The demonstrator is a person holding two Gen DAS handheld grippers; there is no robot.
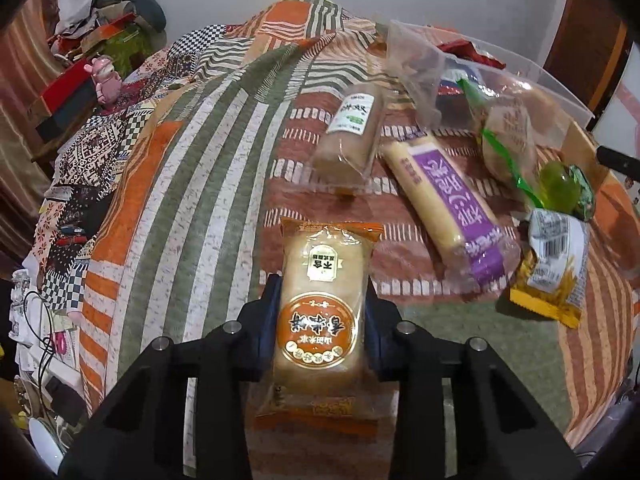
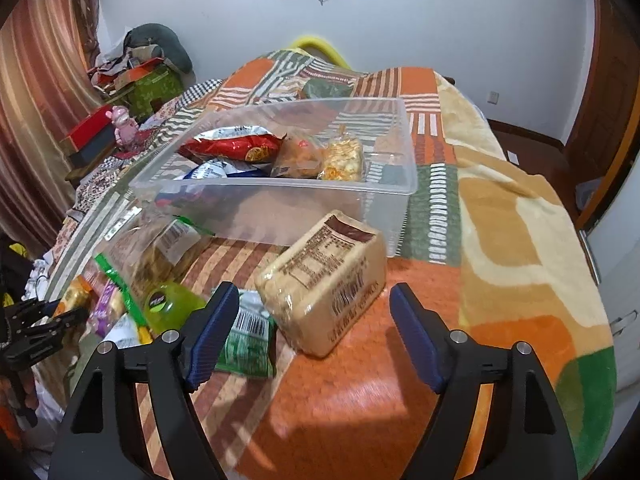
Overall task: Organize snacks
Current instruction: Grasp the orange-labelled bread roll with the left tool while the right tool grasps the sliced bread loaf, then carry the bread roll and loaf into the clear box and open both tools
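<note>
My left gripper is shut on an orange-wrapped cake pack and holds it over the bedspread. Ahead of it lie a brown cake pack, a purple-labelled yellow bar, a green jelly cup and a yellow snack pack. My right gripper is open, its jaws wide on either side of a beige cake pack lying label-down on the bed. A clear plastic bin behind it holds a red chip bag and several other snacks.
A green packet and the jelly cup lie by my right gripper's left finger. A clear bag of pastries leans against the bin. Clutter and a pink toy sit at the bed's far left. My left gripper shows at the left edge.
</note>
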